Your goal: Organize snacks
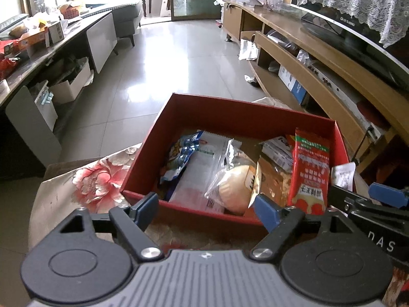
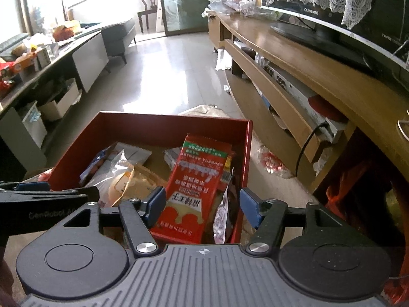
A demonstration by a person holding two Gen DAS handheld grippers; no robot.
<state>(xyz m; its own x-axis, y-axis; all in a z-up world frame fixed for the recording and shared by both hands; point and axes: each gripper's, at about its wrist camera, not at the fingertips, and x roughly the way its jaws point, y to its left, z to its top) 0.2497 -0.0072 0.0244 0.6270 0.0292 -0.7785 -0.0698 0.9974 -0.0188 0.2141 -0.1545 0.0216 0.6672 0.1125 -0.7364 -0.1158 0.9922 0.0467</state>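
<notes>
A red cardboard box [image 1: 230,110] [image 2: 158,128] sits on a floral-clothed table [image 1: 84,179] and holds several snack packets. A tall red packet [image 1: 309,171] [image 2: 194,186] leans at its right side. A wrapped round bun [image 1: 235,186] [image 2: 120,186], a blue packet [image 1: 181,156] and a clear flat packet [image 1: 199,174] lie beside it. My left gripper [image 1: 204,208] is open and empty at the box's near wall. My right gripper [image 2: 202,204] is open around the red packet's lower end, pads apart from it; a dark packet [image 2: 225,212] is beside it.
A long wooden TV cabinet [image 1: 319,58] [image 2: 306,58] with a television runs along the right. A cluttered grey counter [image 1: 51,48] and a sofa [image 1: 127,18] stand at the left. Tiled floor [image 1: 166,64] lies beyond the box. Wrappers lie on the floor by the cabinet.
</notes>
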